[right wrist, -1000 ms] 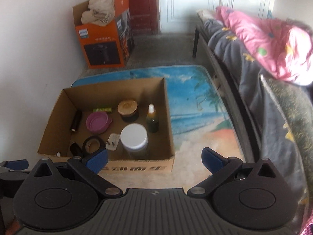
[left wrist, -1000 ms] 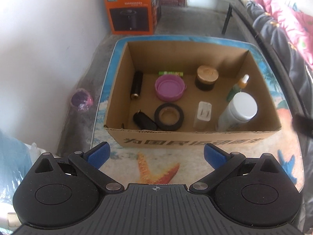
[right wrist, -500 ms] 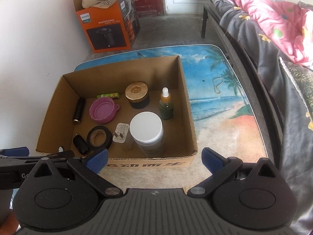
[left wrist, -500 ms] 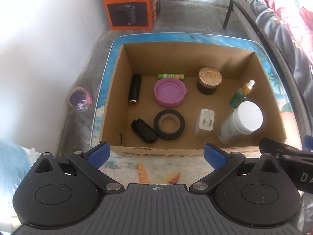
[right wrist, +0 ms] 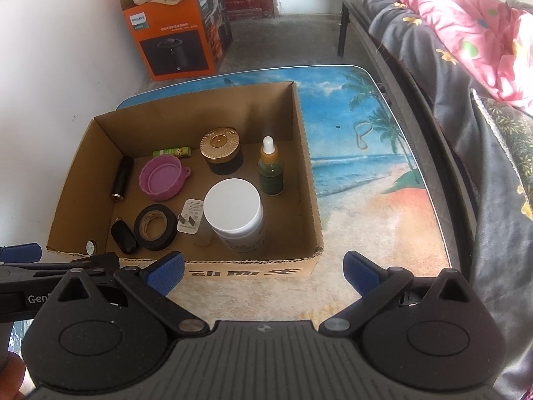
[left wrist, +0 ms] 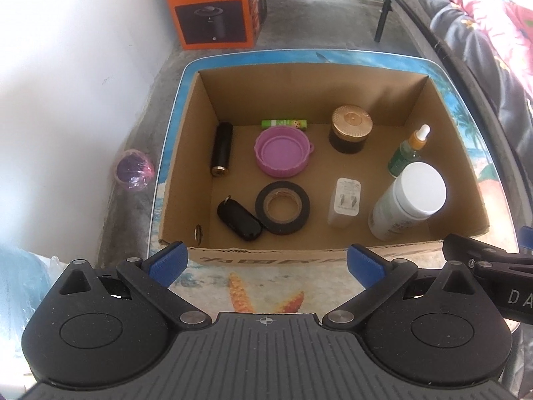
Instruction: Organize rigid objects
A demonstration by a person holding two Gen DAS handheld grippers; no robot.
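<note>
Since a second ago both views have tipped downward and closed in on the box point(left wrist: 339, 253), so more of its floor shows, and the right hand-held gripper point(right wrist: 263, 265) now juts into the left view's right edge. The left hand-held gripper point(left wrist: 265, 258) hangs over the worktop point(left wrist: 266, 286) just short of the box's near wall, its blue pads spread wide with nothing between them. The right one is spread the same way and empty, near the box's near right corner.

Everything sits inside the box. Along the far side lie a green tube point(left wrist: 284, 123), a gold-lidded jar point(left wrist: 350, 128) and a dropper bottle point(left wrist: 411, 148) at the right. A black cylinder point(left wrist: 221, 149) lies at the left, with a purple lid point(left wrist: 283, 155) beside it. Nearer are a black fob point(left wrist: 239, 219), a tape roll point(left wrist: 282, 207), a white plug point(left wrist: 344, 205) and a white-capped bottle point(left wrist: 408, 201).

An orange carton point(right wrist: 175, 33) stands on the floor beyond the worktop.
</note>
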